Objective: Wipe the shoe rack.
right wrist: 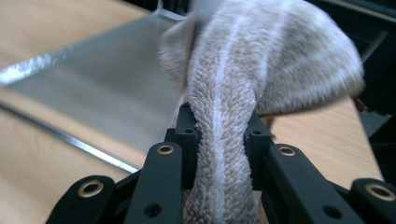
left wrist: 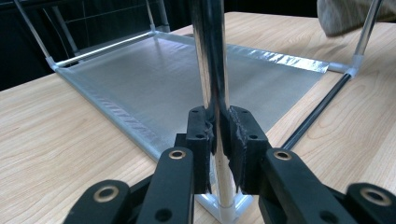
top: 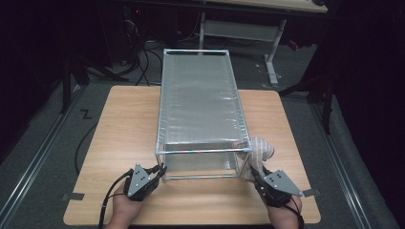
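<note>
Left gripper [left wrist: 217, 135] clamps rack's near-left post [left wrist: 211, 60], steadying rack [top: 200, 102]; right gripper [right wrist: 219, 140] pinches towel [right wrist: 233, 84] at rack's near-right corner, likely wiping.

No word, brand, label or number can be read on anything here: the pale wooden tabletop [top: 119, 143] is bare grain, the silvery mesh shelf rack with chrome tubes [top: 198, 102] carries no tag, and the beige terry cloth [right wrist: 233, 93] shows only its pile (a paler stripe runs down it, woven rather than printed). The one sign-like mark is a small black zigzag on the grey floor [top: 86, 114], perhaps tape, too small to read as a letter
</note>
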### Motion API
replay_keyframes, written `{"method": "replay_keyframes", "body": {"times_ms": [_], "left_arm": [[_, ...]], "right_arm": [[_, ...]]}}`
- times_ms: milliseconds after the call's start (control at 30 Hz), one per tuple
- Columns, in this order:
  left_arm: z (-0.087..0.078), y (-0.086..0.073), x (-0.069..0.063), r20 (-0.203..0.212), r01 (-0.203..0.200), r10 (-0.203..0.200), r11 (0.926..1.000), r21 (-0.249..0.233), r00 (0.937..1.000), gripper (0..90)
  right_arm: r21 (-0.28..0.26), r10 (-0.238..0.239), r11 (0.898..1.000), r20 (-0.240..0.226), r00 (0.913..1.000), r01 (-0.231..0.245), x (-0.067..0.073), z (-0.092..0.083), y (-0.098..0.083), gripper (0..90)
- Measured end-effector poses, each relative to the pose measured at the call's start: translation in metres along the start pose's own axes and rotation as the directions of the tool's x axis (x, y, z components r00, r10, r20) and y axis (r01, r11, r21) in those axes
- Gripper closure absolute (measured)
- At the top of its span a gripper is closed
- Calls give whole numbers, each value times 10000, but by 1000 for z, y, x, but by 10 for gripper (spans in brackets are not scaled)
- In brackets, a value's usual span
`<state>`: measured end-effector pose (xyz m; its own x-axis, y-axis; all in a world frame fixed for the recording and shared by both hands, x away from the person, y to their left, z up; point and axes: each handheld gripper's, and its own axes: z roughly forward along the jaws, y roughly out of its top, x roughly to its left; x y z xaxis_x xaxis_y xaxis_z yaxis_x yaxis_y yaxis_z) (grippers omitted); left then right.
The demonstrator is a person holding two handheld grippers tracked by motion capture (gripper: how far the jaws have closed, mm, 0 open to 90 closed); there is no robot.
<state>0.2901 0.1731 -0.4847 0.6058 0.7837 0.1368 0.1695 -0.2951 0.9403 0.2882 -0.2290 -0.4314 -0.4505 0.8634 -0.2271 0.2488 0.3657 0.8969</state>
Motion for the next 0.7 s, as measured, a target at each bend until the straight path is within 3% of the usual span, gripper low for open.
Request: {"method": "replay_keyframes", "body": {"times_ms": [100,200,300,333,433,567,700], "left_arm": [[-1,0,1,-12,43,-43,10000,14,10000,789],[-1,0,1,-15,40,-40,10000,16,10000,789],[-1,0,1,-19,44,-44,10000,17,10000,789],[-1,0,1,-19,44,-44,10000,17,10000,789],[-1,0,1,-28,53,-53,10000,13,10000,789],[-1,-1,1,-28,48,-48,10000,7,10000,789],[-1,-1,1,-17,56,-56,10000,-26,10000,789]], "right_arm": [[534,-149,9984,-313,9994,165,4,8,-5,741],[1072,-37,9942,-658,9978,108,2,18,-14,741],[1797,169,9837,-1009,9948,15,-1,31,-25,740],[1797,169,9837,-1009,9948,15,-1,31,-25,740],[2700,470,9628,-1279,9907,-108,-1,46,-38,739],[2864,692,9576,-1236,9899,-312,-2,47,-38,735],[2376,750,9702,-1076,9914,-476,-4,39,-30,735]]}}
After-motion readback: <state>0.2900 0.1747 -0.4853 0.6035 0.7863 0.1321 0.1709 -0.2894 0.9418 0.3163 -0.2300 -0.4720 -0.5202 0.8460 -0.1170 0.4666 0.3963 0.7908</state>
